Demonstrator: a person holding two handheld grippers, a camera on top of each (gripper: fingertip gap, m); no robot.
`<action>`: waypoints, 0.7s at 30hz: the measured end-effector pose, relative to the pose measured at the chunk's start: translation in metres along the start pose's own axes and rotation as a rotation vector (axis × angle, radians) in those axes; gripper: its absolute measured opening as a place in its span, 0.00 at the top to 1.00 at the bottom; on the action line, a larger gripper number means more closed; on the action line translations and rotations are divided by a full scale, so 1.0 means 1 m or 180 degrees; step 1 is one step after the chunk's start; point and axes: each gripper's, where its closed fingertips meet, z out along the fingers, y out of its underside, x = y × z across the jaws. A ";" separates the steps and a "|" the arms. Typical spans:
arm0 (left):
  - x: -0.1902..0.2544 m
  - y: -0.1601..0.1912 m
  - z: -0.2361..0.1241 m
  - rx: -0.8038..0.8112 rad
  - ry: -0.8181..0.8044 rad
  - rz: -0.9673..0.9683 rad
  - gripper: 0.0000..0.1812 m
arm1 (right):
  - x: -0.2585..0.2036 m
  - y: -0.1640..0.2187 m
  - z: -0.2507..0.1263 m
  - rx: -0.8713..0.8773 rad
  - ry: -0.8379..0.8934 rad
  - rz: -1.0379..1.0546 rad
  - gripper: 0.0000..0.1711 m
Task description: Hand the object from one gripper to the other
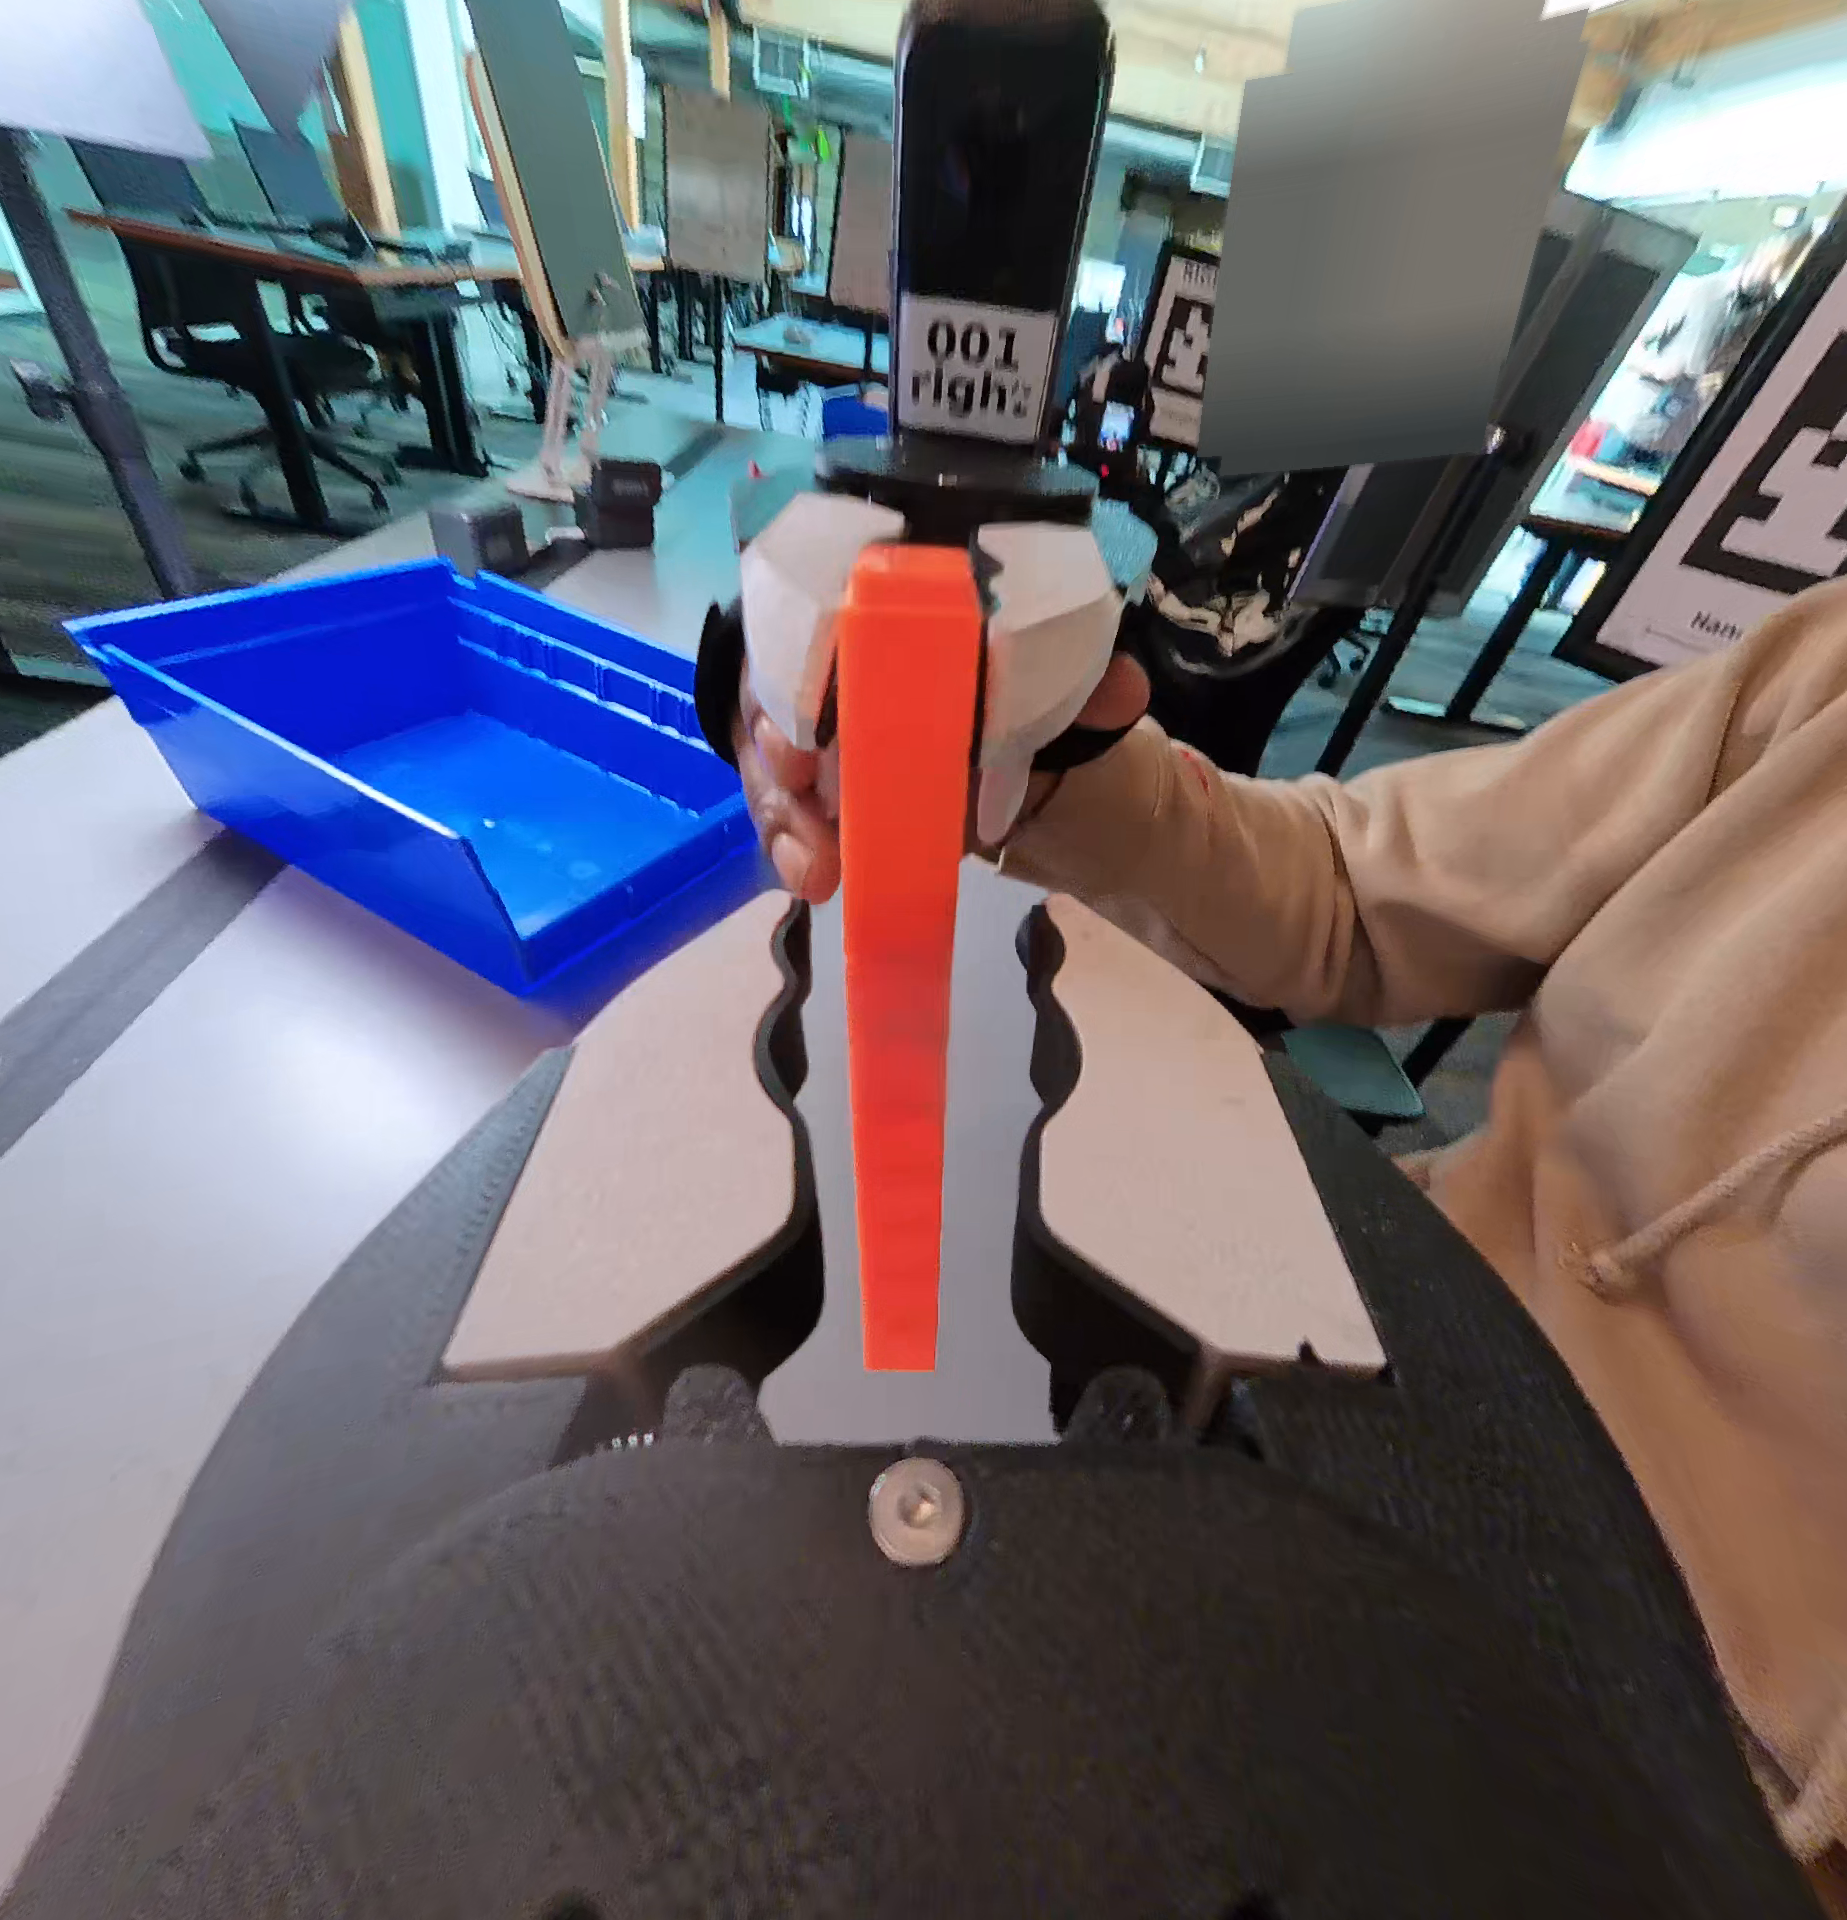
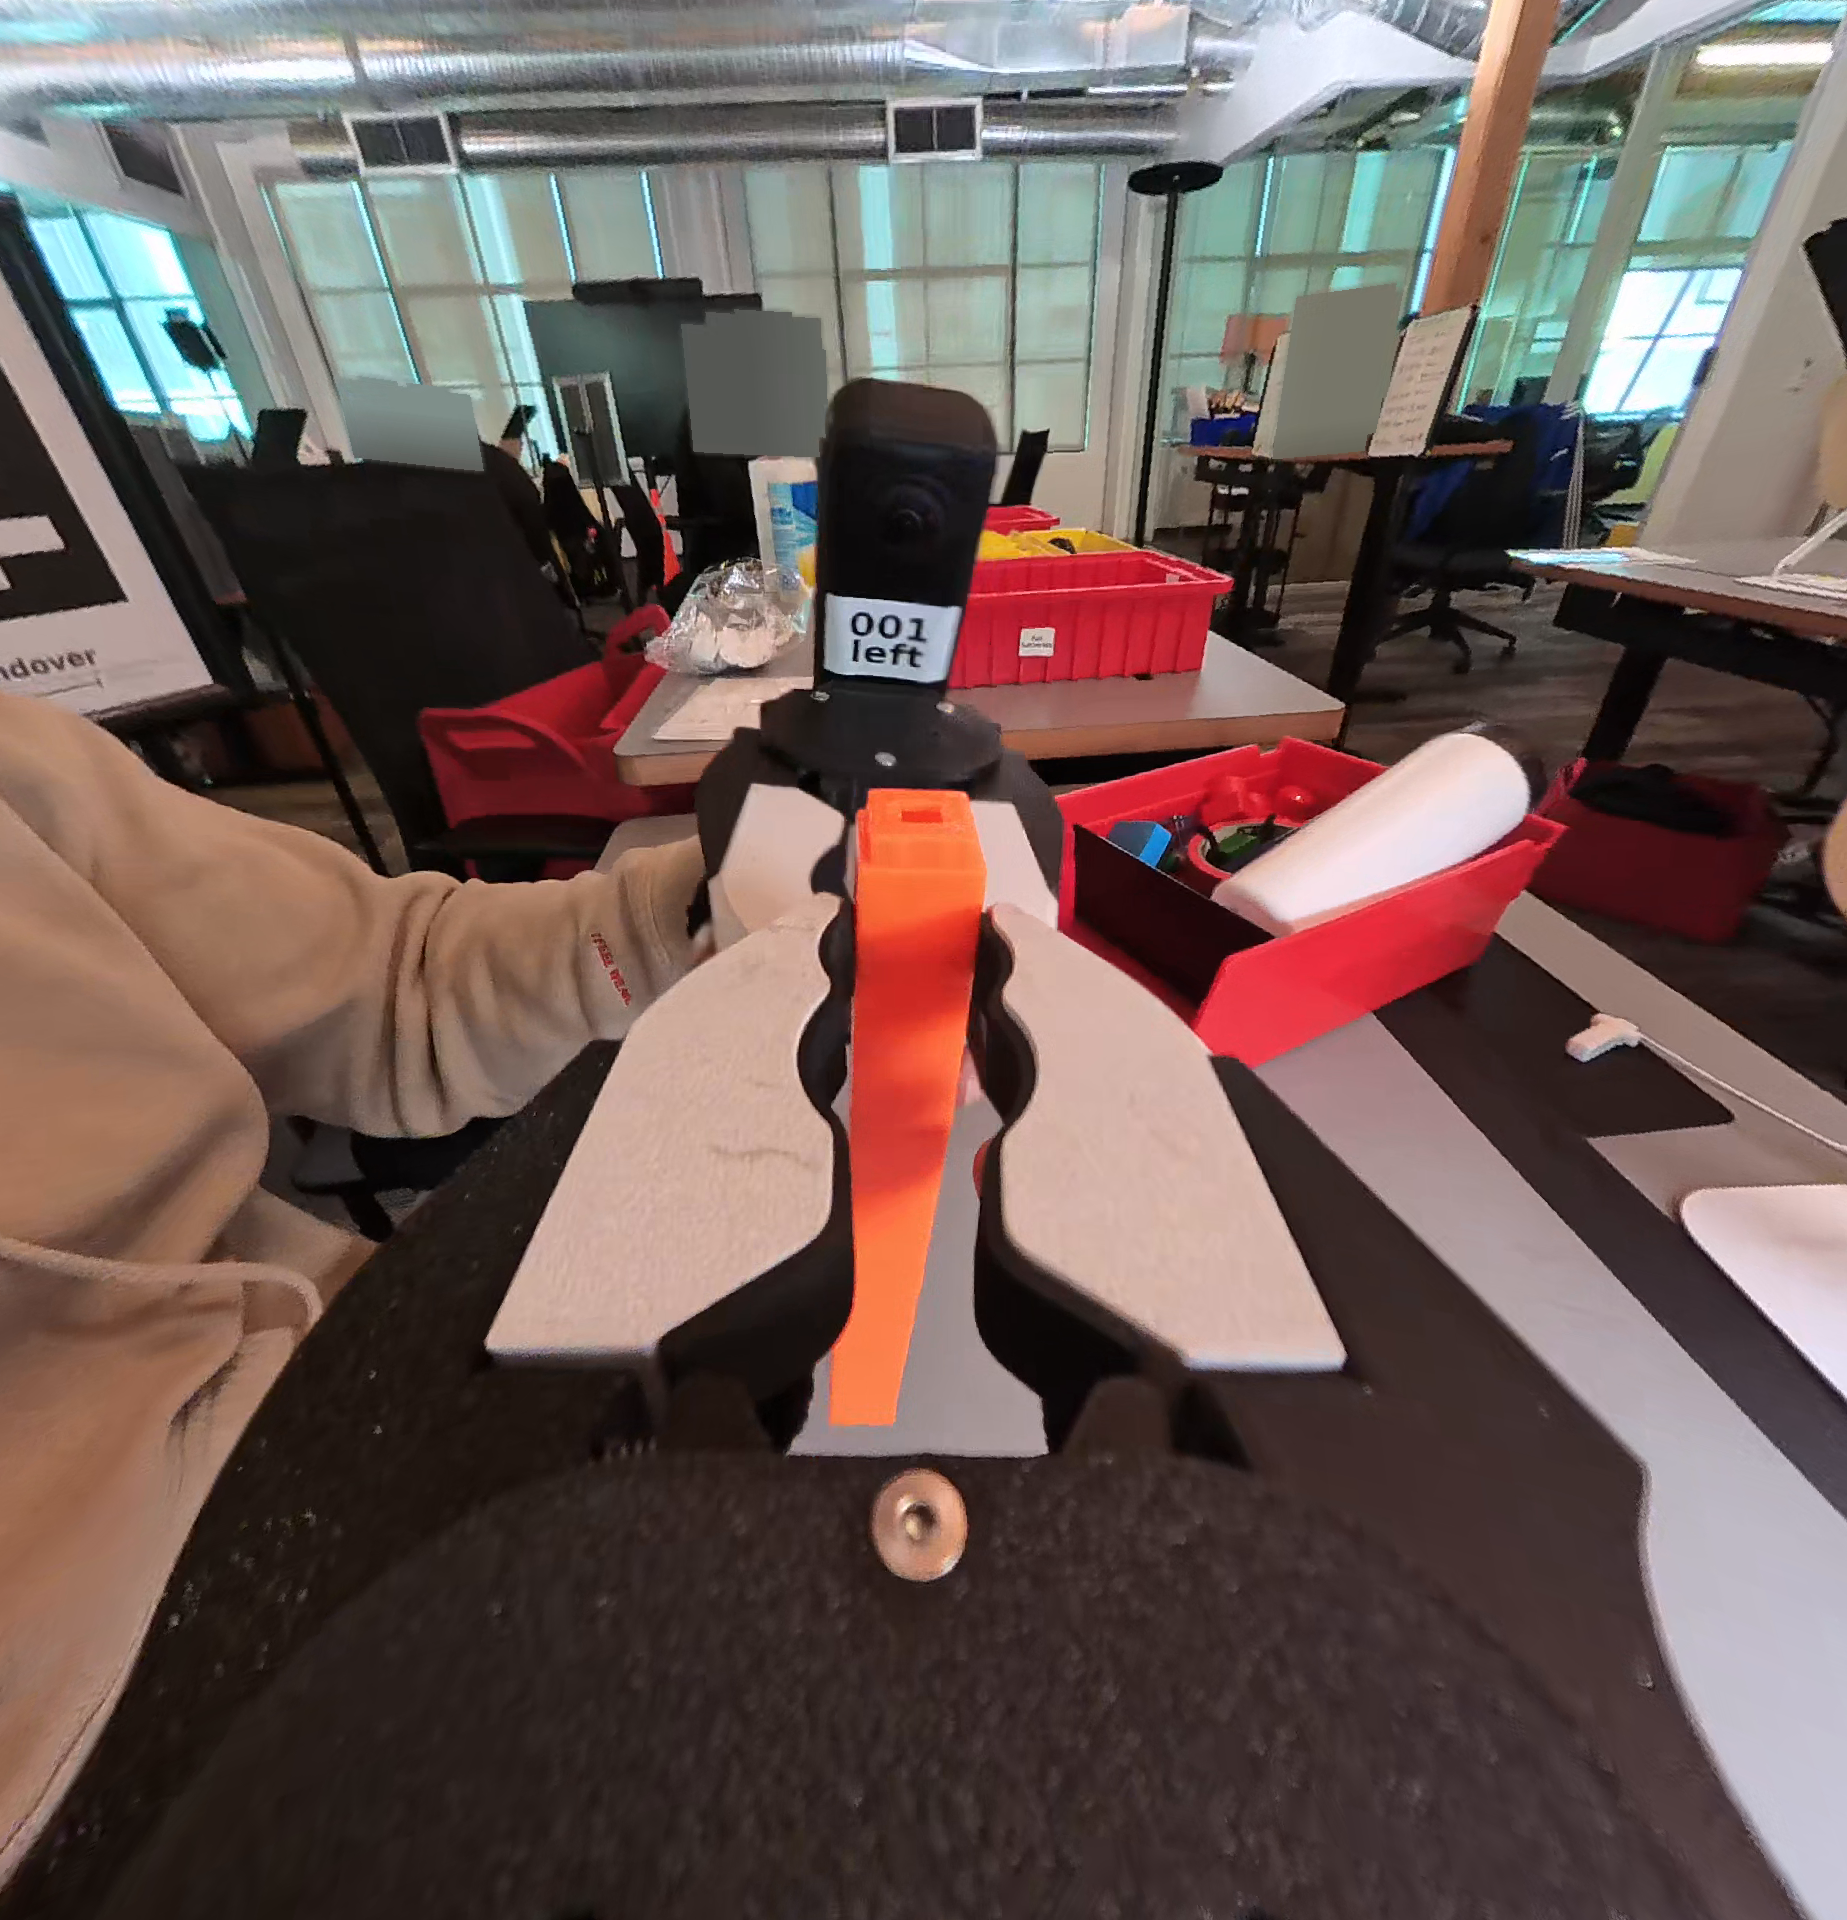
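Left wrist view: mounted behind the left gripper (image 1: 908, 914), looking forward along its fingers, slightly down across the grey table (image 1: 275, 1039); faces the right gripper (image 1: 914, 582) close ahead, blue bin (image 1: 431, 769) to one side.

Right wrist view: mounted behind the right gripper (image 2: 914, 925), facing the opposite way, meeting the left gripper (image 2: 903, 831) close ahead; red bin (image 2: 1345, 966) beside.

Shared: the orange bar (image 1: 903, 935) (image 2: 914, 997) between them, both grippers, the person's beige sleeve (image 1: 1418, 883) (image 2: 327, 987), the table.

The orange bar (image 1: 903, 935) looks like matt, finely ridged plastic; the blue bin (image 1: 431, 748) is glossy plastic; the beige sleeve (image 1: 1418, 831) is soft cloth.
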 end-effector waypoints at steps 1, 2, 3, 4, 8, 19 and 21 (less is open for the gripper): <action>-0.001 -0.004 0.000 0.0089 -0.0035 -0.0003 0.78 | 0.003 0.001 -0.002 -0.0004 0.0034 0.0025 0.87; -0.004 -0.007 0.000 0.0163 -0.0090 -0.0005 0.79 | 0.005 0.003 -0.002 -0.0004 0.0038 0.0045 0.87; -0.005 -0.010 0.000 0.0217 -0.0131 0.0000 0.80 | 0.005 0.004 -0.002 0.0004 0.0019 0.0080 0.87; -0.005 -0.010 0.002 0.0234 -0.0141 0.0009 0.81 | 0.005 0.004 0.000 0.0029 0.0010 0.0121 0.87; -0.006 -0.010 0.004 0.0251 -0.0223 0.0095 0.88 | 0.003 0.005 0.005 0.0058 0.0023 0.0136 0.87; -0.014 -0.028 -0.012 0.0732 -0.0149 -0.0267 0.88 | 0.014 0.021 -0.002 -0.0054 -0.0013 0.0311 0.81; -0.012 -0.027 -0.009 0.0737 -0.0112 -0.0288 0.88 | 0.008 0.024 0.007 -0.0034 -0.0108 0.0356 0.82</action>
